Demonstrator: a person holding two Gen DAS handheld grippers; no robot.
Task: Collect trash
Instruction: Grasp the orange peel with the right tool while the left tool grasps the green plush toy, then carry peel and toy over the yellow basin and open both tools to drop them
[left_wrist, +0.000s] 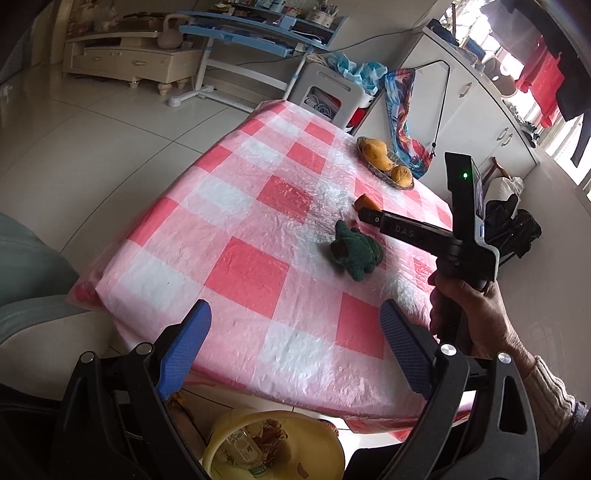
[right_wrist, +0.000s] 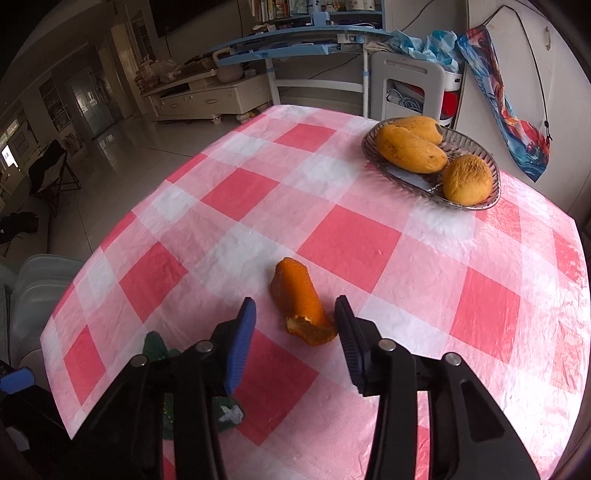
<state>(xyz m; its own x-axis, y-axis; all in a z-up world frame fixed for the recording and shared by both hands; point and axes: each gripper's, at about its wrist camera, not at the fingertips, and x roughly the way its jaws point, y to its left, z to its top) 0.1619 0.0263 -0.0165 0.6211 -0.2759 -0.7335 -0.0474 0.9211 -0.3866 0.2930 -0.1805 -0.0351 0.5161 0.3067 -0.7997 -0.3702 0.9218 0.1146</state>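
A piece of orange peel lies on the pink and white checked tablecloth. My right gripper hovers just over its near end, jaws open, the peel between the blue pads without being pinched. In the left wrist view the same peel shows just past the right gripper's black tip, held by a hand. My left gripper stands wide open and empty above the table's near edge. Below it sits a yellow bin with a bottle and scraps inside.
A green knitted toy lies near the peel, partly under the right gripper. A glass dish with mangoes stands at the back right. A grey sofa borders the table on the left.
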